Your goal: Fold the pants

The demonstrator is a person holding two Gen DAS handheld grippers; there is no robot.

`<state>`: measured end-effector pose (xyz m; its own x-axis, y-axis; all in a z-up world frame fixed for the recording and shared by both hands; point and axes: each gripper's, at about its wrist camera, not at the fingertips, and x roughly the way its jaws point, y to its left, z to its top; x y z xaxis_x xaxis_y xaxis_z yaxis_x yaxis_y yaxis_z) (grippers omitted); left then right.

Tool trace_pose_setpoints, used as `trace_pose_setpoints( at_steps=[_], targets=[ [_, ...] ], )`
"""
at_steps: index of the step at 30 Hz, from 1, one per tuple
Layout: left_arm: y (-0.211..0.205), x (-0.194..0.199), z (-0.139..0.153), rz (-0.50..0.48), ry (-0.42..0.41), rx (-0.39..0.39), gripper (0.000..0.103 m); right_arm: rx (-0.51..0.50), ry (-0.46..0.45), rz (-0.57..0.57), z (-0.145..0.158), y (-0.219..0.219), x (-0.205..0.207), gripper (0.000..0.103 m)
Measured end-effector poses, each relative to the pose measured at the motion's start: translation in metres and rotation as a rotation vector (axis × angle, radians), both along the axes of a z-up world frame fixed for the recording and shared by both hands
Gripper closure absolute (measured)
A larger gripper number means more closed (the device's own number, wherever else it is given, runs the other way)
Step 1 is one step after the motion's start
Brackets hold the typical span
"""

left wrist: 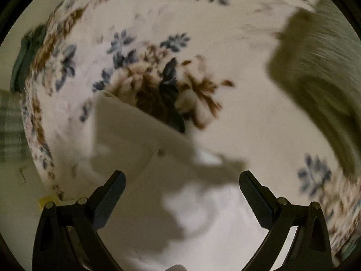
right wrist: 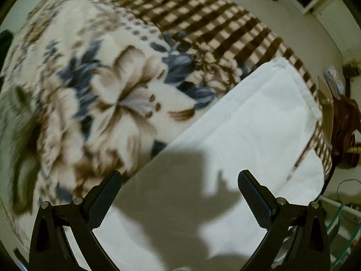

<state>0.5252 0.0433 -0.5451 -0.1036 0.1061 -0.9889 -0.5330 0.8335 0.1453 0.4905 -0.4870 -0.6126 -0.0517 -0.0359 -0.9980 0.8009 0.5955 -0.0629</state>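
White pants (right wrist: 252, 122) lie flat on a floral blanket (right wrist: 108, 94), one leg running to the upper right with its hem near the blanket's edge. In the left wrist view the waistband end of the pants (left wrist: 135, 140) shows a small button (left wrist: 160, 152) and lies partly in shadow. My left gripper (left wrist: 182, 181) hovers open above the waist area with nothing between its fingers. My right gripper (right wrist: 179, 180) is open above the leg, also holding nothing. Both views are motion-blurred.
A blurred olive-grey cloth or sleeve (left wrist: 320, 72) crosses the right side of the left wrist view. The blanket has a brown checked border (right wrist: 225, 22). Beyond the bed's right edge sit a glass shelf (right wrist: 338, 221), a brown bag (right wrist: 345, 126) and room clutter.
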Motion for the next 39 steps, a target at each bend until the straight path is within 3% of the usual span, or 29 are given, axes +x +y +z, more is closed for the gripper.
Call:
trace_pose_setpoints(
  at_steps=[4,6,8,10,12,13,14,15,17,20,25,31,35,39],
  targets=[
    [0.021,0.005,-0.036,0.121,0.043,-0.085,0.000,0.012,0.038,-0.043,-0.032,-0.013,0.010,0.000],
    [0.026,0.003,-0.040,0.156,0.012,-0.105,0.000,0.025,0.053,-0.063,-0.045,-0.018,0.013,0.000],
    [0.026,-0.001,-0.032,0.147,-0.063,-0.096,0.009,0.032,0.065,-0.077,-0.053,-0.022,0.014,0.004],
    [0.023,-0.007,-0.016,0.098,-0.138,-0.080,0.053,0.041,0.074,-0.091,-0.058,-0.027,0.013,0.011],
    [0.027,-0.022,-0.004,0.083,-0.160,-0.070,0.078,0.051,0.079,-0.113,-0.062,-0.033,0.009,0.025],
    [0.031,-0.030,0.000,0.082,-0.187,-0.089,0.085,0.057,0.077,-0.122,-0.063,-0.036,0.007,0.029],
    [0.034,-0.036,0.004,0.082,-0.207,-0.106,0.089,0.063,0.071,-0.128,-0.064,-0.038,0.004,0.043],
    [0.036,-0.043,0.010,0.073,-0.235,-0.126,0.091,0.065,0.061,-0.130,-0.063,-0.040,0.003,0.064],
    [0.036,-0.055,0.025,0.047,-0.284,-0.147,0.092,0.065,0.030,-0.127,-0.057,-0.042,-0.002,0.095],
    [0.051,-0.078,0.043,0.016,-0.354,-0.169,0.093,0.056,-0.026,-0.103,-0.039,-0.040,-0.011,0.098],
    [0.066,-0.138,0.091,0.046,-0.471,-0.229,0.094,0.034,-0.105,-0.019,0.008,-0.020,-0.041,0.098],
    [0.083,-0.214,0.130,0.082,-0.539,-0.270,0.094,0.038,-0.170,0.052,0.069,-0.021,-0.118,0.098],
    [0.087,-0.288,0.113,0.105,-0.477,-0.274,0.093,0.043,-0.163,0.096,0.088,-0.021,-0.202,0.098],
    [0.097,-0.349,0.057,0.160,-0.368,-0.236,0.094,0.041,-0.086,0.120,0.061,-0.019,-0.271,0.099]
  ],
)
